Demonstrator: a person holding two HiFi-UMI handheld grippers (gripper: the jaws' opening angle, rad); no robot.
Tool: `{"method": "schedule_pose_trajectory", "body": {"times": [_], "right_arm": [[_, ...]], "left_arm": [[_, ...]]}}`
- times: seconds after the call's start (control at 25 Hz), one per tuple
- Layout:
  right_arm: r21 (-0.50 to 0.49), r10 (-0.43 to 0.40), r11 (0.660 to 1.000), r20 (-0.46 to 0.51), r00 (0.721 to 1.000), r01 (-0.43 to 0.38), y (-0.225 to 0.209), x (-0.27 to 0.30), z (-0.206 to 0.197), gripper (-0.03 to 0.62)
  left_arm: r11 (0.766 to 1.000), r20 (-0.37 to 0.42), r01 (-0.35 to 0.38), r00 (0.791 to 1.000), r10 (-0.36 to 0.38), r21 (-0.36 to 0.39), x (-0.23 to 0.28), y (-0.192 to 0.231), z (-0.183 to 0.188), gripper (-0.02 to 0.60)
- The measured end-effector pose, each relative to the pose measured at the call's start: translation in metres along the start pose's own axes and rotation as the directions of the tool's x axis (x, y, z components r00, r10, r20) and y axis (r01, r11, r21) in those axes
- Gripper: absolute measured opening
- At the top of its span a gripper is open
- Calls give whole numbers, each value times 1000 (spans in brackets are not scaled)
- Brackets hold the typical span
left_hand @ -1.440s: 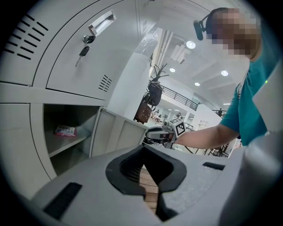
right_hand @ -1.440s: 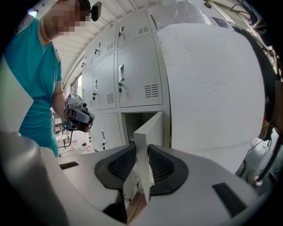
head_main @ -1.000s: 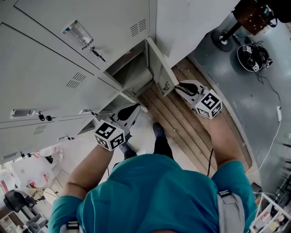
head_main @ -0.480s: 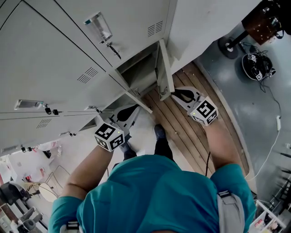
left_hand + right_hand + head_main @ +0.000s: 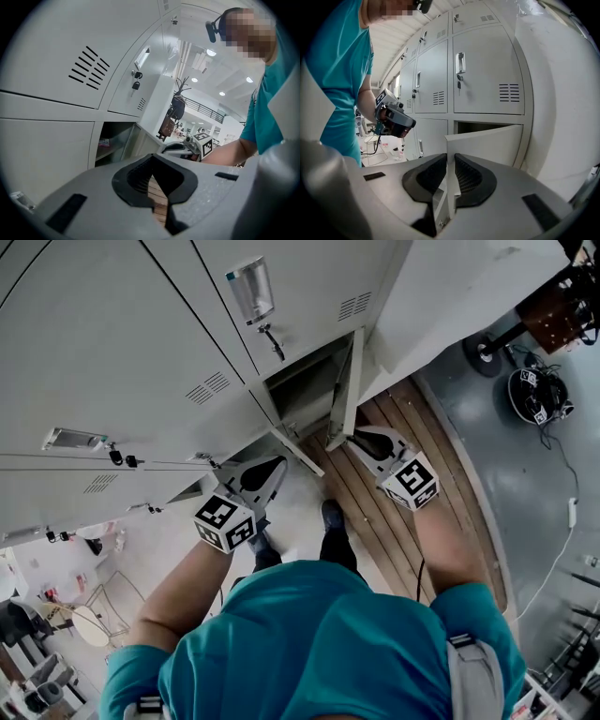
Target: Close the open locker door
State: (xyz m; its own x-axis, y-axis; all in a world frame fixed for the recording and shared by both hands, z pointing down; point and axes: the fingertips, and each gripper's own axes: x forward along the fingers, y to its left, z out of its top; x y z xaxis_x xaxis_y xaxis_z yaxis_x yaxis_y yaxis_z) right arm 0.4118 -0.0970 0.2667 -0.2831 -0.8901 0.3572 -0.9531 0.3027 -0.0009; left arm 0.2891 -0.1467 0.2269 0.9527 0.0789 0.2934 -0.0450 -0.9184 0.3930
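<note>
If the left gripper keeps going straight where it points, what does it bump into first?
Most likely the inside face of the open locker door, just ahead of the left gripper. How far off it is, is hard to judge.

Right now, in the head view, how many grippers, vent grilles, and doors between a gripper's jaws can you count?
open locker door between jaws: 1
grippers: 2 (left gripper; right gripper, its jaws have just been closing on that door)
vent grilles: 3
total: 6
</note>
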Motion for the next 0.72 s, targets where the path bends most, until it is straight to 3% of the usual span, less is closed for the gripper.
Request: {"method": "schedule_pose_trajectory", "body": {"times": [0.72], "right_arm": [[-37, -26, 999, 0, 1000, 26, 16, 77, 29, 52]], "left_arm": [[995, 20, -99, 995, 99, -32, -59, 45, -3, 3]]}}
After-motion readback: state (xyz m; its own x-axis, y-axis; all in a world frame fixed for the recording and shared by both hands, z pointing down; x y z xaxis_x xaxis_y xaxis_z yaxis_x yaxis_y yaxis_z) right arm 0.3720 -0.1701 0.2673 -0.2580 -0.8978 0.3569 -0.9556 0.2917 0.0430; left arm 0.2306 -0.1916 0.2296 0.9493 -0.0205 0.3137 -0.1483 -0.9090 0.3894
